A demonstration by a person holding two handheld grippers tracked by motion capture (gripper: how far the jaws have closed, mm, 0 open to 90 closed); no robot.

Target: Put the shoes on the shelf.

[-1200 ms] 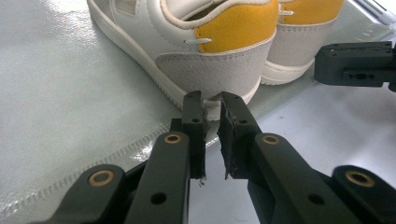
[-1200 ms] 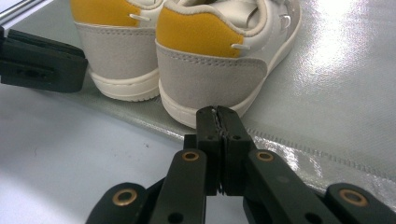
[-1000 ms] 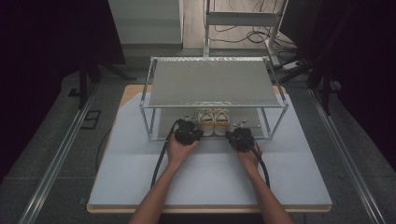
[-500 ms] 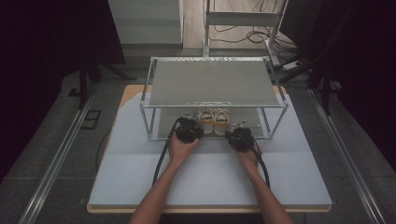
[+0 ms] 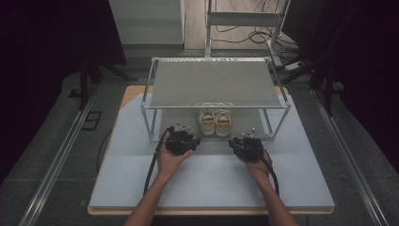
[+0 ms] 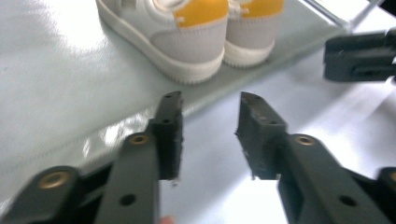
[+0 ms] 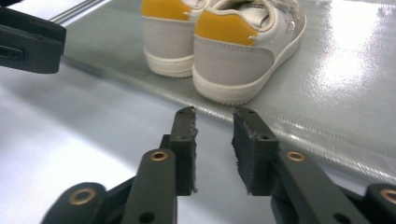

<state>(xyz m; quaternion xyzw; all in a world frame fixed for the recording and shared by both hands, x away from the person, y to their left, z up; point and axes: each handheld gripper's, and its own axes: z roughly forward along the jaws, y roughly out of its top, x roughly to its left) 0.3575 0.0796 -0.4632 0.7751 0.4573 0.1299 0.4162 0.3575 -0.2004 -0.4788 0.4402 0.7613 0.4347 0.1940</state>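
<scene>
A pair of white and grey shoes with yellow heel tabs (image 5: 215,121) stands heels toward me on the lower shelf of a metal rack (image 5: 214,82). My left gripper (image 5: 184,133) sits just in front of the left shoe and my right gripper (image 5: 244,140) to the right of the pair, both on the near side of the rack. In the left gripper view, my left gripper (image 6: 210,102) has just been opening, with nothing between its jaws and the shoes (image 6: 187,37) ahead. In the right gripper view, my right gripper (image 7: 215,115) has also just been opening, empty, short of the nearer shoe (image 7: 233,60).
The rack's grey upper shelf overhangs the shoes, and its thin front posts (image 5: 151,123) stand at either side. The rack rests on a white tabletop (image 5: 211,183). Cables trail back from both grippers along the forearms. Dark floor and rails surround the table.
Both hands have drawn back a little from the shoes toward the table's near edge. The shoes stay in place on the lower shelf.
</scene>
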